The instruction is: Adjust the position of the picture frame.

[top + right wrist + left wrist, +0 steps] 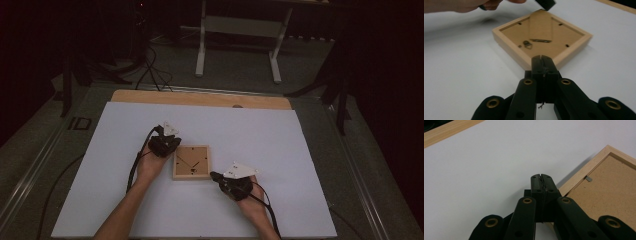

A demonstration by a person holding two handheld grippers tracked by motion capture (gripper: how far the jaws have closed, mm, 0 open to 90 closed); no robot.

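Note:
A square light-wood picture frame (191,162) lies face down on the white board, its brown backing up, with a small hanging ring and a folded stand on it. My left gripper (176,145) sits at the frame's far left corner, jaws shut with nothing between them. In the left gripper view the shut tips (541,178) rest just beside the frame's edge (584,178). My right gripper (214,175) points at the near right corner, also shut and empty. Its closed tips (541,60) stand right in front of the frame's nearest corner (529,63); contact cannot be told.
The white board (260,135) covers a wooden tabletop (200,98). Beyond the table are white desk legs (201,50) and floor cables (150,70). In the right gripper view the other hand (461,5) and its gripper (545,3) hover past the frame.

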